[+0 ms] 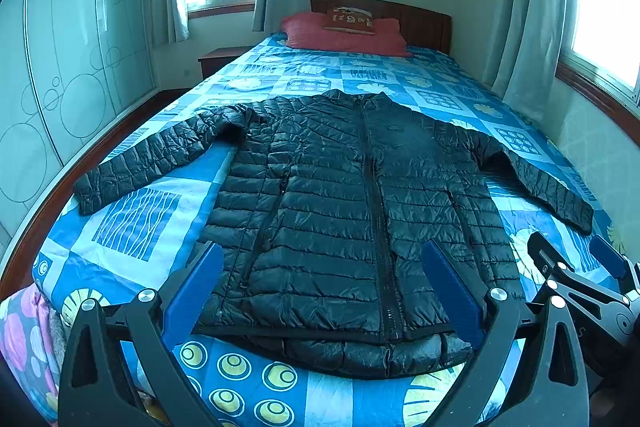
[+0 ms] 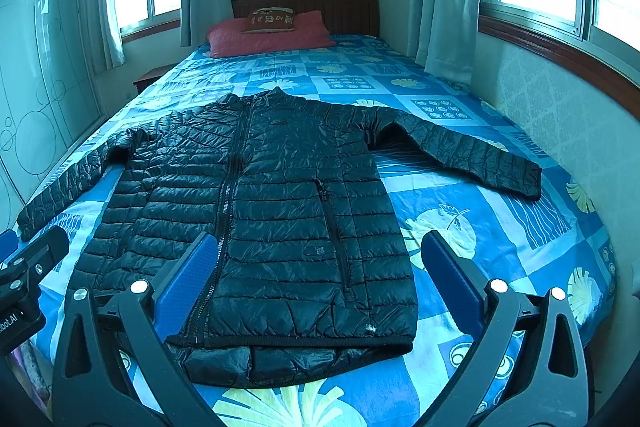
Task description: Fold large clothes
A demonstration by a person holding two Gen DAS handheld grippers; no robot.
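A black quilted puffer jacket (image 1: 340, 195) lies flat, front up and zipped, on the bed, both sleeves spread out to the sides, collar toward the headboard. It also shows in the right wrist view (image 2: 272, 211). My left gripper (image 1: 322, 259) is open and empty, above the jacket's hem near the foot of the bed. My right gripper (image 2: 318, 251) is open and empty, above the hem's right part. The right gripper also shows at the right edge of the left wrist view (image 1: 576, 259). Part of the left gripper shows at the left edge of the right wrist view (image 2: 24, 267).
The bed has a blue patterned quilt (image 1: 136, 223). Red pillows (image 1: 344, 35) lie at the wooden headboard (image 1: 420, 19). A wardrobe (image 1: 60, 67) stands on the left, a nightstand (image 1: 218, 59) beside the bed, and curtained windows and a wall (image 2: 560, 107) on the right.
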